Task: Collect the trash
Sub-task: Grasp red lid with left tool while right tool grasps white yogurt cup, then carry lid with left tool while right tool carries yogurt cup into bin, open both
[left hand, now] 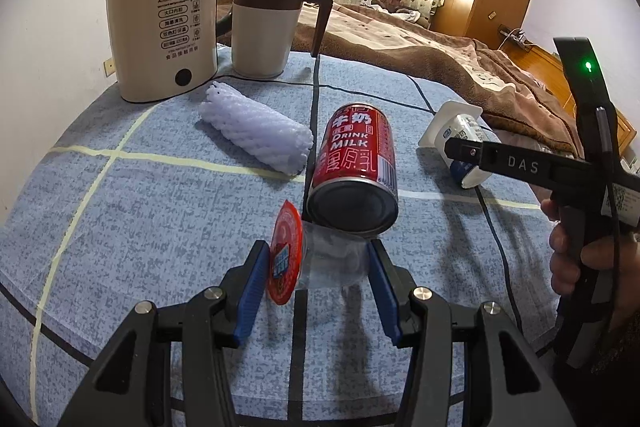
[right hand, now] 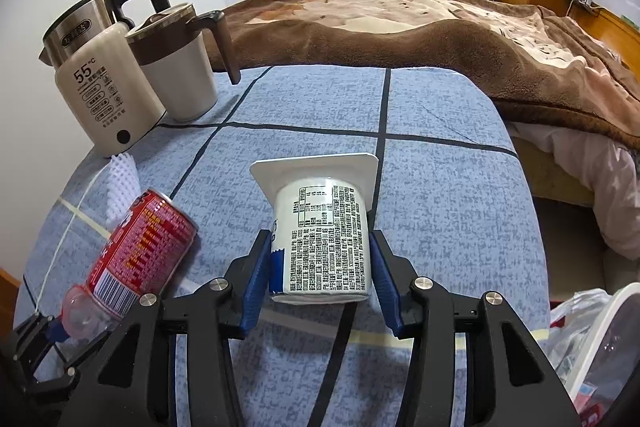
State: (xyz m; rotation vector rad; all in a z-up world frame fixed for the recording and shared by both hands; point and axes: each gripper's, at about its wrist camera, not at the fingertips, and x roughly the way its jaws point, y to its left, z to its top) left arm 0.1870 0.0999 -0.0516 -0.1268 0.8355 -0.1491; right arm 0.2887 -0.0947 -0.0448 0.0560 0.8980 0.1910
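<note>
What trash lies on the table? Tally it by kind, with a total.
can: 1
cups: 2 (yogurt cup, jelly cup)
foam net: 1
Total: 4

Glossy metal can [left hand: 354, 167], matt cloth tablecloth [left hand: 140, 211]

The right gripper [right hand: 320, 267] has its blue pads against both sides of a white yogurt cup [right hand: 322, 239] lying on the blue checked tablecloth [right hand: 440, 187], beside a red milk can [right hand: 140, 255].
</note>
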